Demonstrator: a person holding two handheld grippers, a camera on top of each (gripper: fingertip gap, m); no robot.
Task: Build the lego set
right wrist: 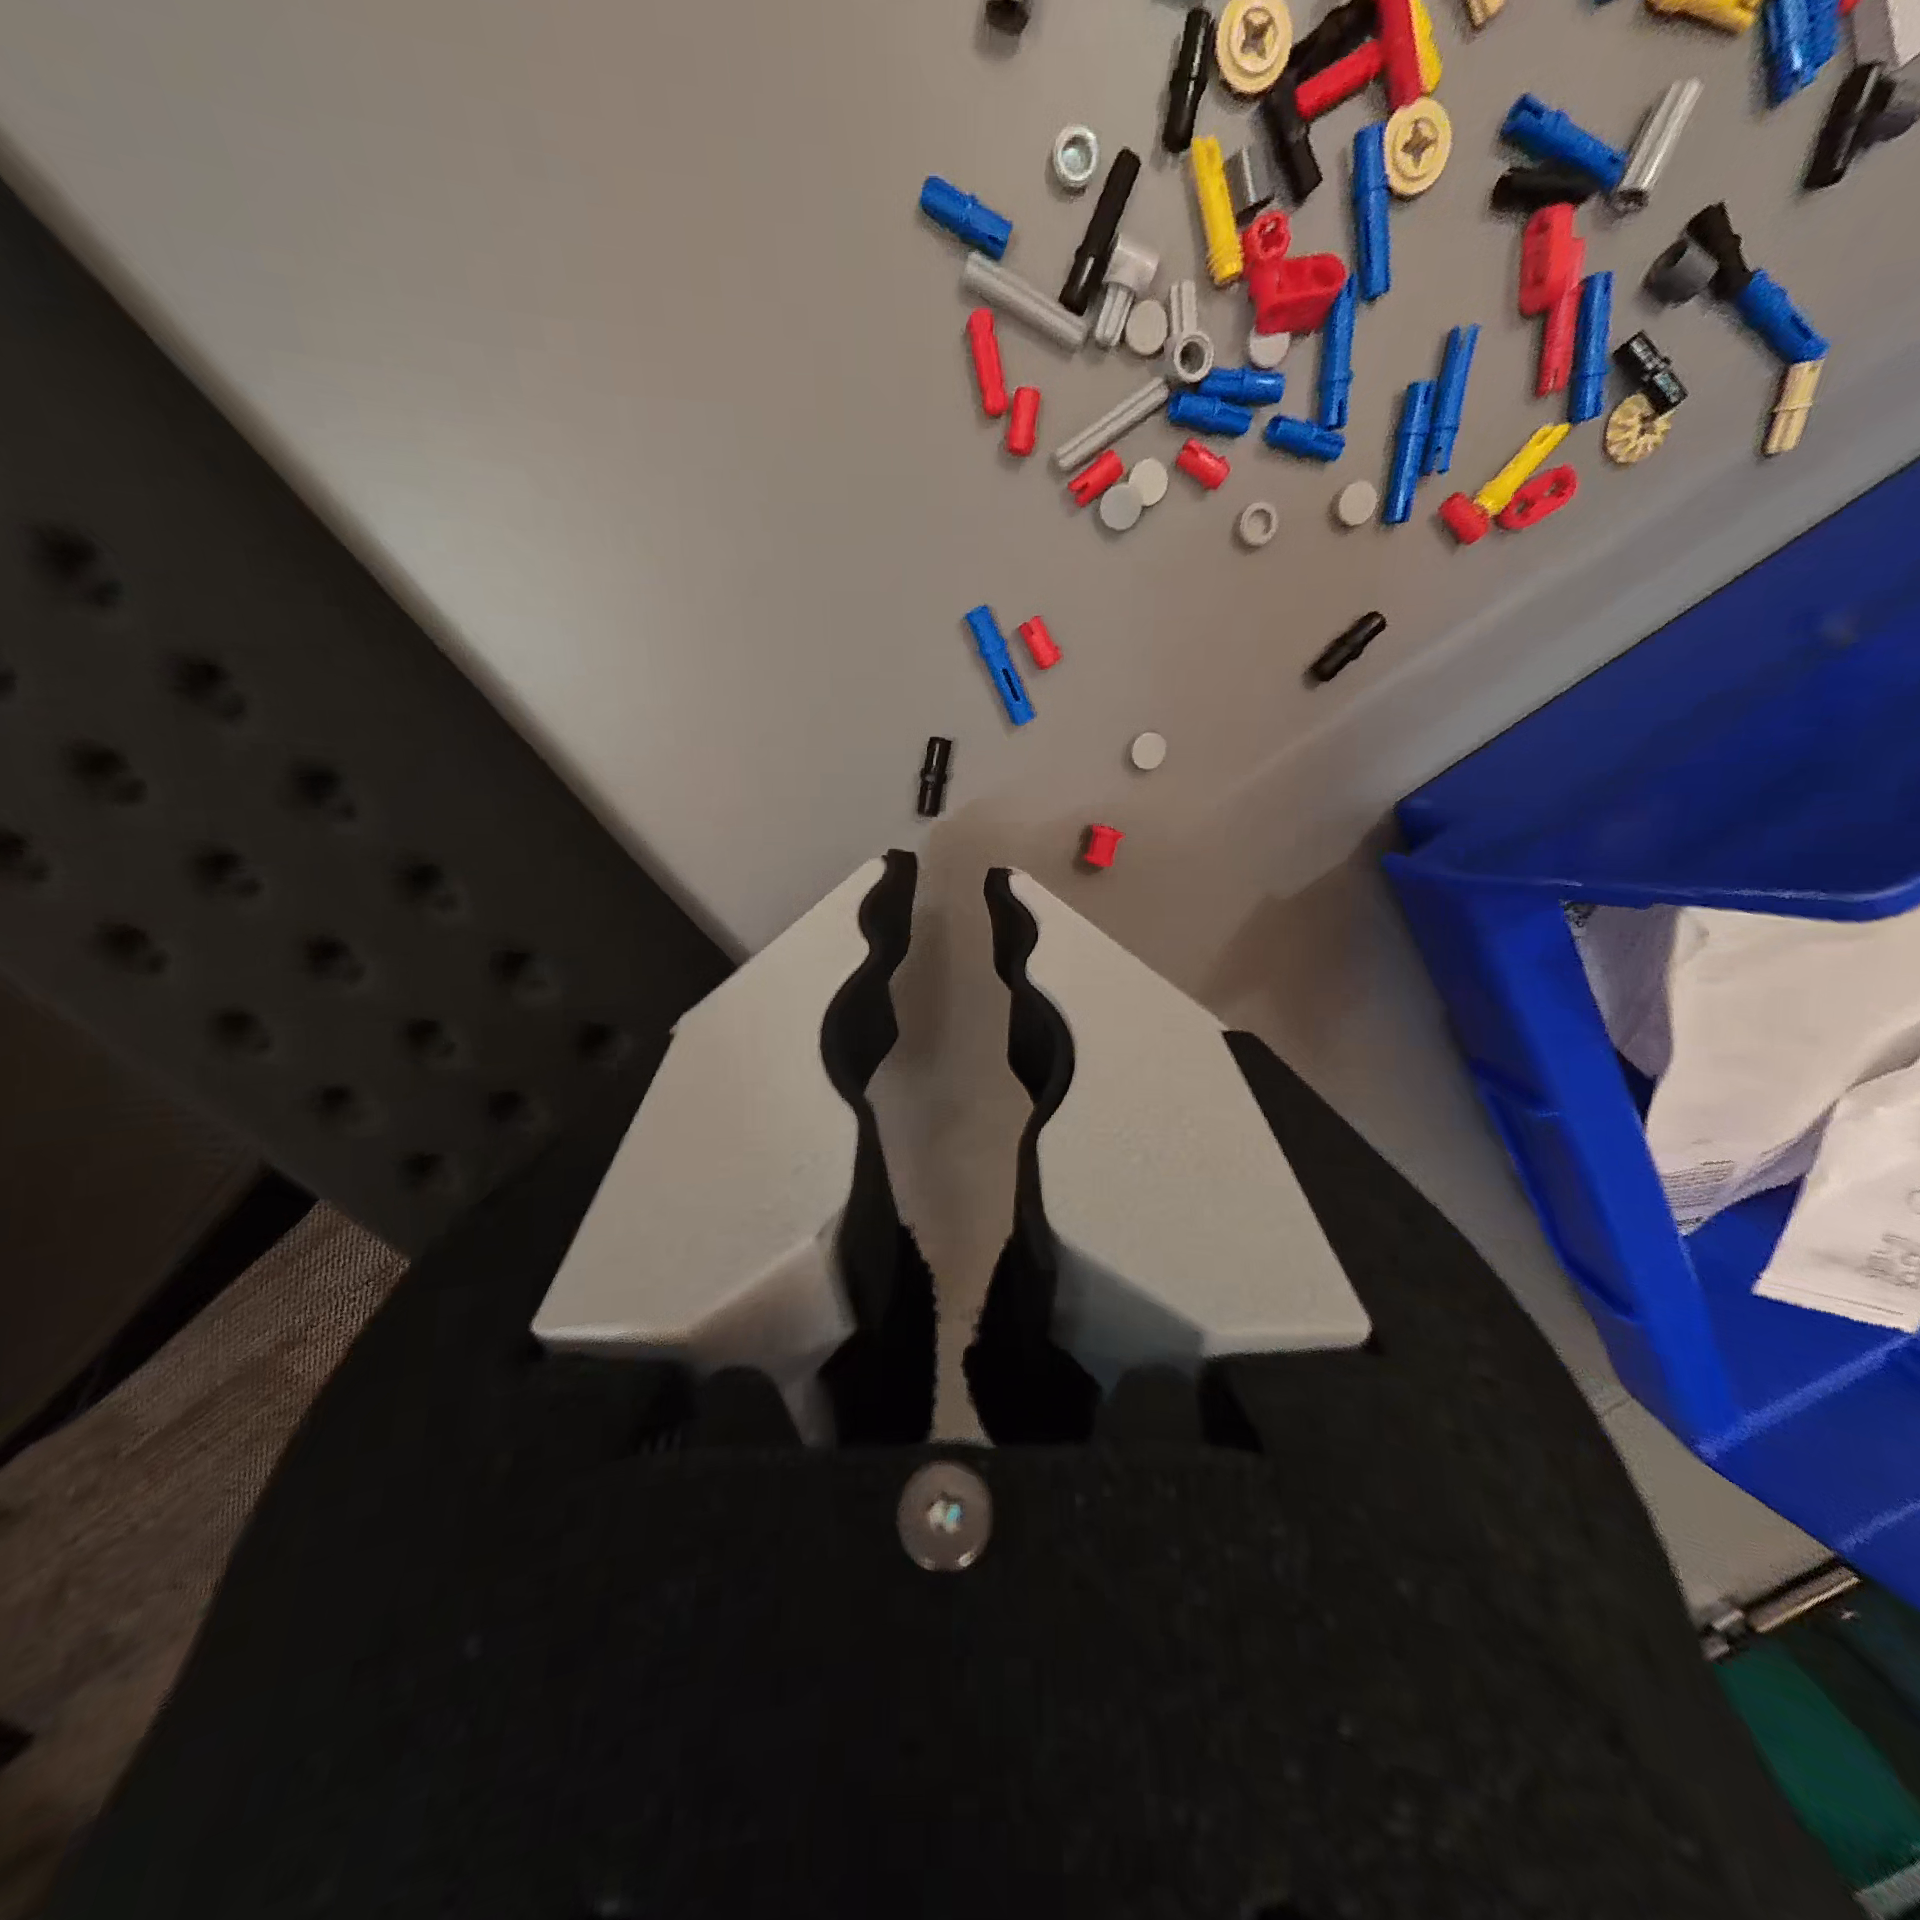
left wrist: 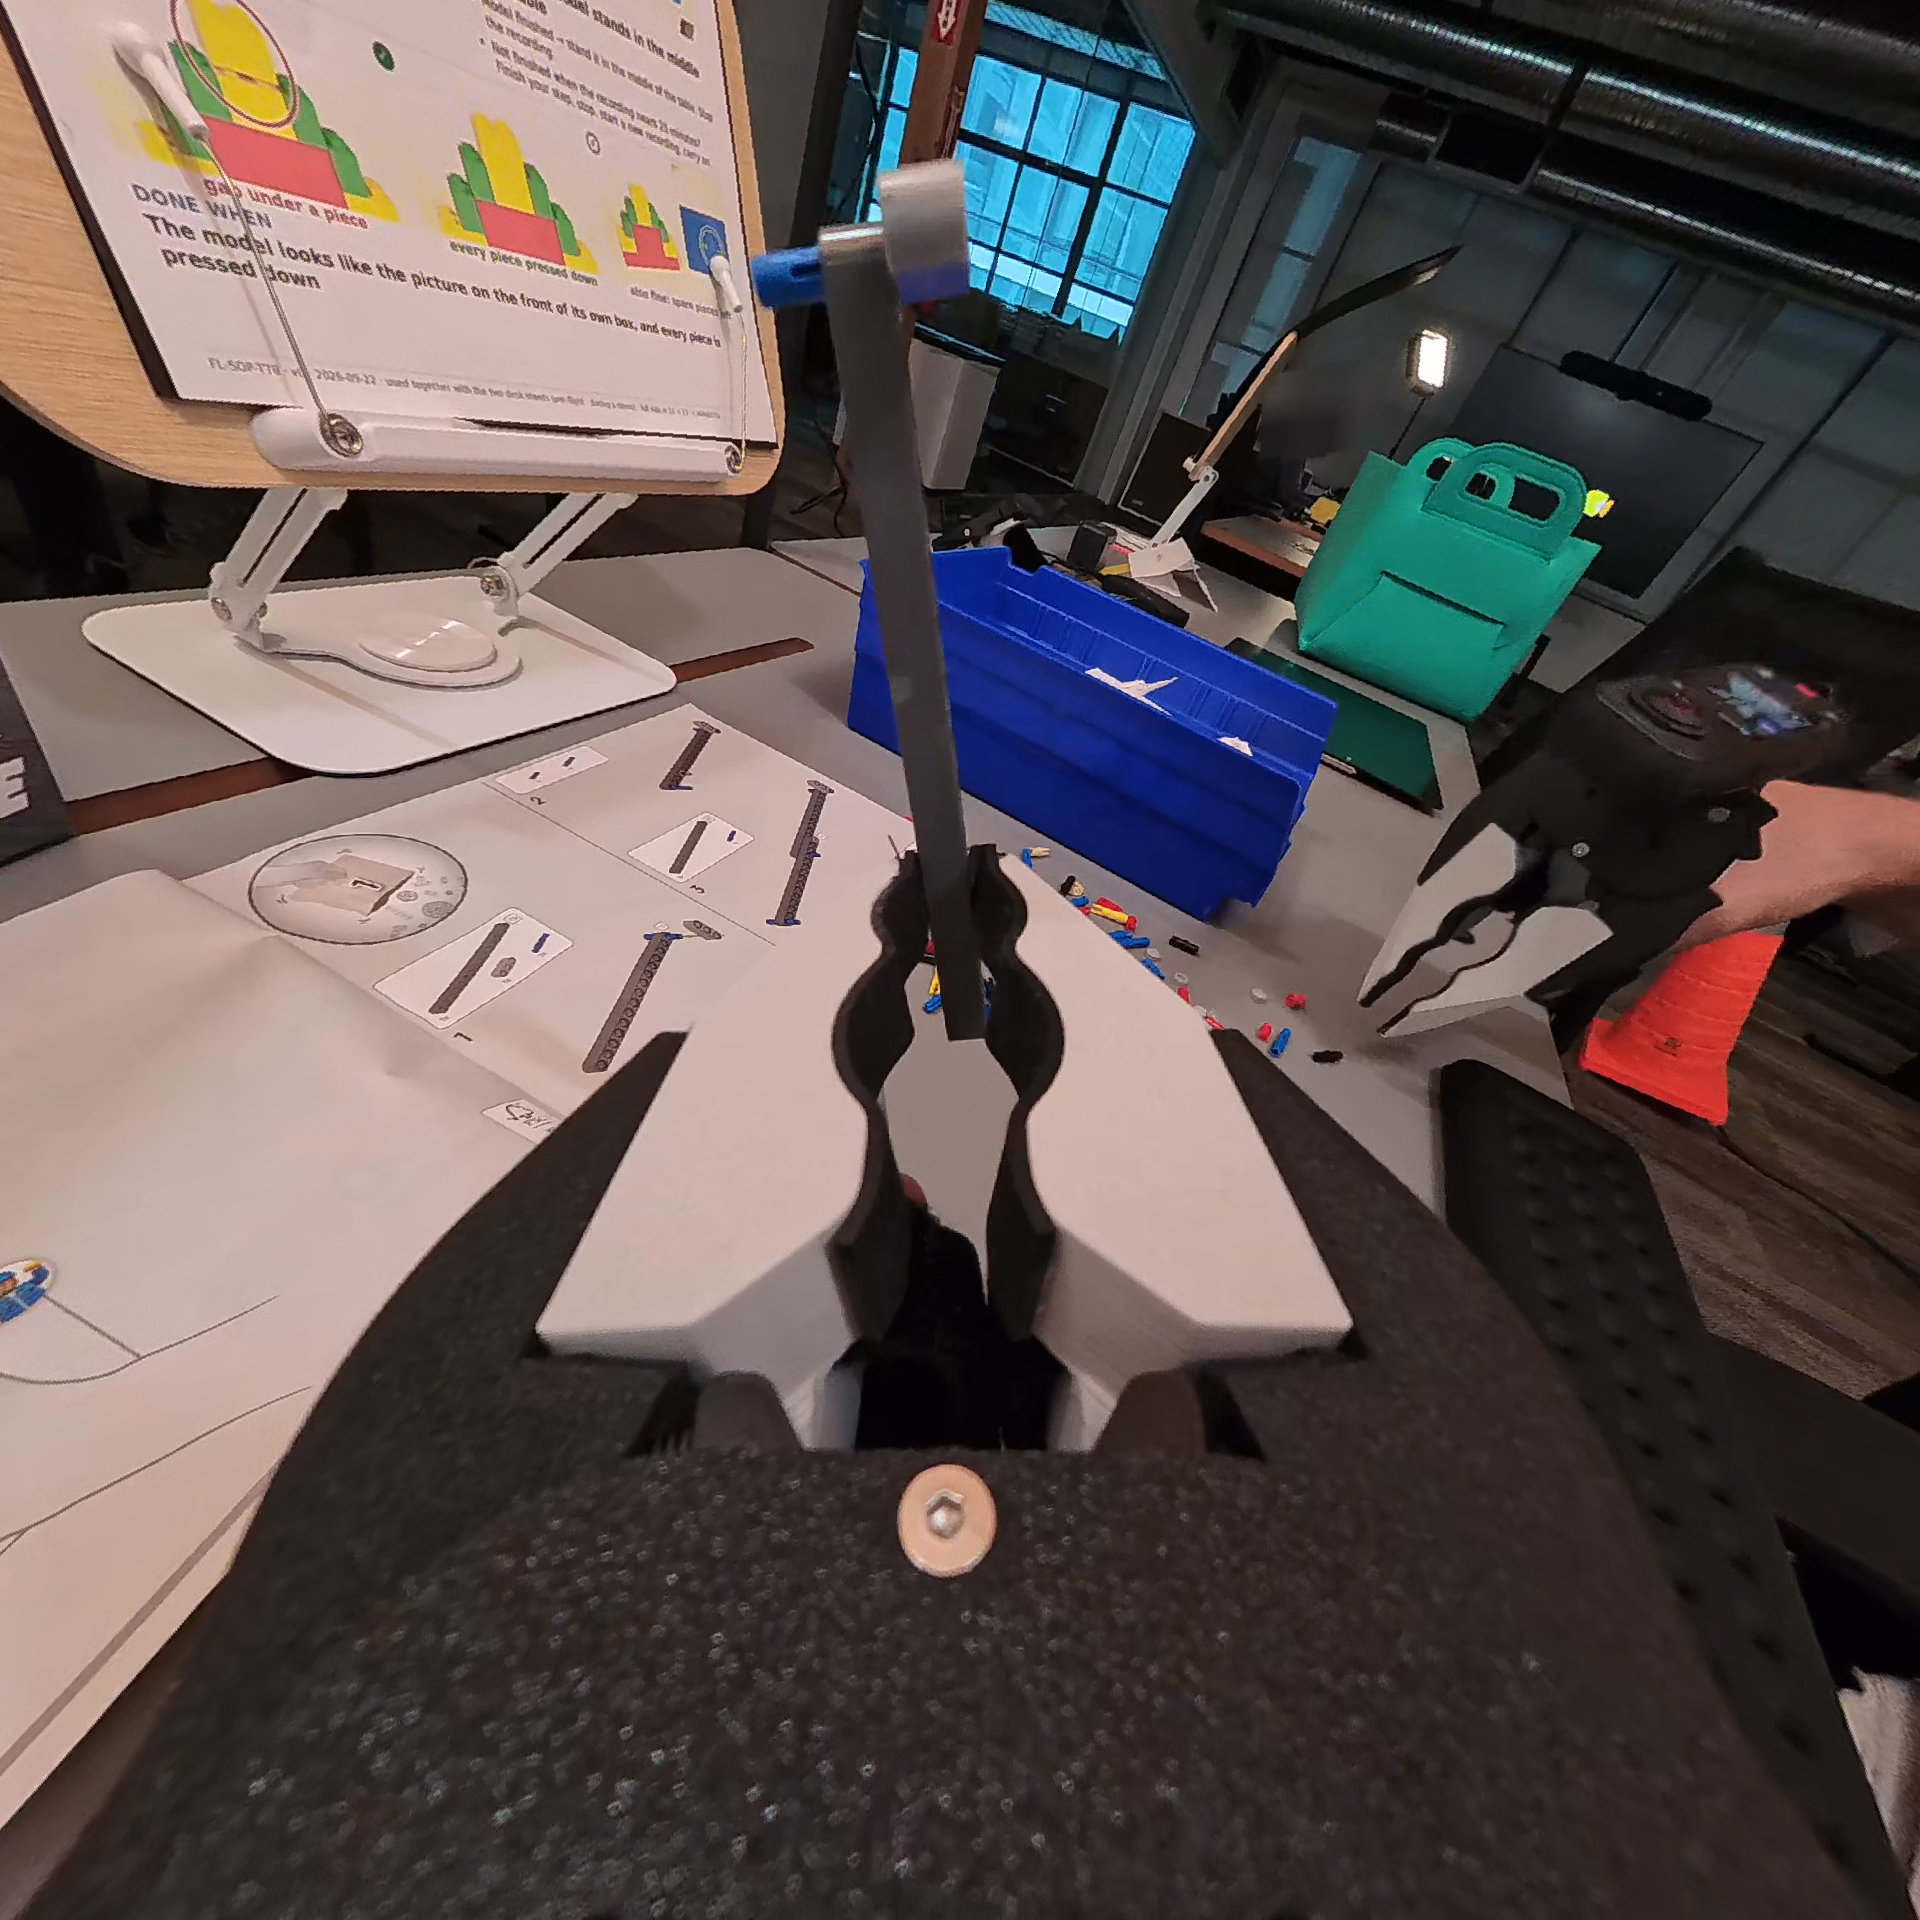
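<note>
1. Counter (left wrist: 748,665): grey surface carrying everything listed below; its edge runs diagonally through the right wrist view.
2. Instruction booklet (left wrist: 312,1039): open flat on the counter, left of the left tongs, step diagrams showing.
3. Document stand (left wrist: 374,665): white base with a wooden board holding a printed sheet, at the back left of the counter.
4. Blue bin (left wrist: 1081,727): on the counter to the right of the booklet; white paper lies inside it. It also fills the right edge of the right wrist view.
5. Green felt bag (left wrist: 1444,592): upright behind the blue bin.
6. Left tongs (left wrist: 951,894): pressed together on the lower end of the dark grey beam, held above the counter.
7. Right tongs (right wrist: 951,862): spread slightly, nothing between them, tips over the near edge of the loose pieces; also seen at the right of the left wrist view, a hand behind them.
8. Dark grey beam (left wrist: 899,582): long Lego beam standing nearly upright from the left tongs; a light grey short beam (left wrist: 925,218) and a blue pin (left wrist: 784,275) sit at its top end.
9. Loose pieces (right wrist: 1351,291): small blue, red, black, yellow, grey and tan pins, axles and discs scattered on the counter beside the blue bin.
10. Black pin (right wrist: 933,774) and red bush (right wrist: 1099,844): the pieces nearest the right tongs, just beyond the tips, apart from each other.
</note>
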